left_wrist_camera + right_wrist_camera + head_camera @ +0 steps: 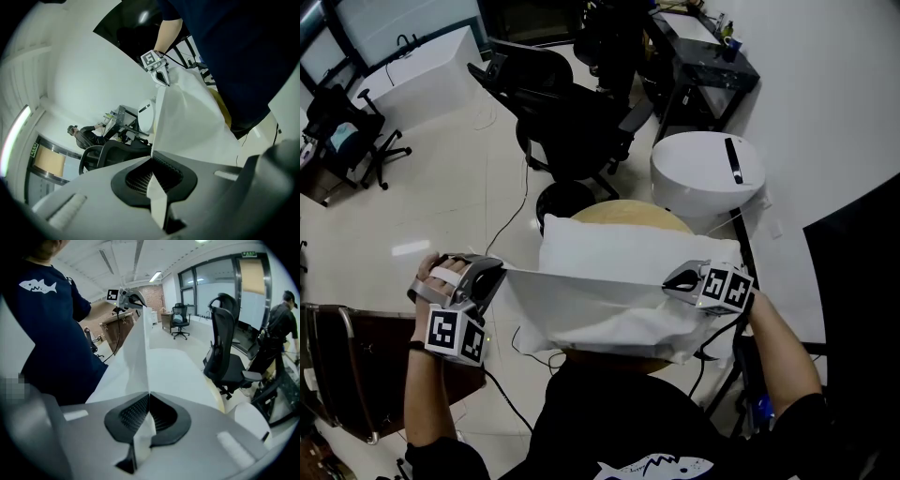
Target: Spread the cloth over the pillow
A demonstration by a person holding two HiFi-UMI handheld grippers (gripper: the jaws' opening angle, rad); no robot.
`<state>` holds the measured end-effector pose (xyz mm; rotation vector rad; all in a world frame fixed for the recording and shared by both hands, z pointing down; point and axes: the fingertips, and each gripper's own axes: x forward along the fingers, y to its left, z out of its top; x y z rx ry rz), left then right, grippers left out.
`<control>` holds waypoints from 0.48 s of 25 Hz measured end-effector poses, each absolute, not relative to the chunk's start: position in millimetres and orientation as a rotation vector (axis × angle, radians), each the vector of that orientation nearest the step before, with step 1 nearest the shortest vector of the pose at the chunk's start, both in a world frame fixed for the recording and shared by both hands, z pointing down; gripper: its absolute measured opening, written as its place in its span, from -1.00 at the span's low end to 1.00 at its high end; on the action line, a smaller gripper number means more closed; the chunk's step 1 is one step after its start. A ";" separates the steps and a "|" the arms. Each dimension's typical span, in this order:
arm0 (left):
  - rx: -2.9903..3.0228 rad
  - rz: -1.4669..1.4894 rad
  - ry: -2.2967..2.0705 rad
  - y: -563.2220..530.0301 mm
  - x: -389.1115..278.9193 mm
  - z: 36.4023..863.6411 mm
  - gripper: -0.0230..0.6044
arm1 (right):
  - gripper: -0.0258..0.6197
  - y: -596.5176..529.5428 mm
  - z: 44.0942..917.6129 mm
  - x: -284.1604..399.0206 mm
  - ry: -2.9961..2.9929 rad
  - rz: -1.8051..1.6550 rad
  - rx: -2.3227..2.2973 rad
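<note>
A person at a round bench (630, 213) holds a white cloth (600, 314) taut between two hand-held tools. The left gripper (499, 275) is clamped shut on one top corner and the right gripper (667, 279) is clamped shut on the other. In both gripper views a thin fold of fabric is pinched between the ribbed pads. The cloth hangs as a sheet just on the person's side of the white pillow (609, 246), which lies on the bench. Its top edge is level with the pillow's near side and its lower part sags toward the person's body.

The risk lies in those small pinches: each one holds only a corner, so a sharp tug to tighten the span could pull the fabric out of one gripper and let that side drop. Most of the sheet hangs short of the pillow, so a release from here would likely leave it sliding off the bench's near edge, not covering the pillow. If one corner is lowered before the other, the cloth would land skewed.

The only vessel-like object is a white round drum (705, 173) on the floor beyond the bench. Its top is closed, with a dark strip across it, so its contents cannot be seen.
</note>
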<state>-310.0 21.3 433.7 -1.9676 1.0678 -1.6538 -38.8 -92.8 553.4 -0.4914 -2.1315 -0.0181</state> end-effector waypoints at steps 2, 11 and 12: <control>-1.987 -1.648 1.071 11.0 -320.3 441.5 -0.92 | -0.89 -107.8 545.4 -45.2 -2.164 -0.044 -0.417; -2.163 -1.624 1.113 -67.8 -384.4 515.8 -0.92 | -0.89 -185.4 532.6 -91.0 -2.158 -0.313 0.001; -2.189 -1.624 1.113 -76.8 -389.5 525.6 -0.92 | -0.89 -193.5 533.7 -95.3 -2.139 -0.338 0.037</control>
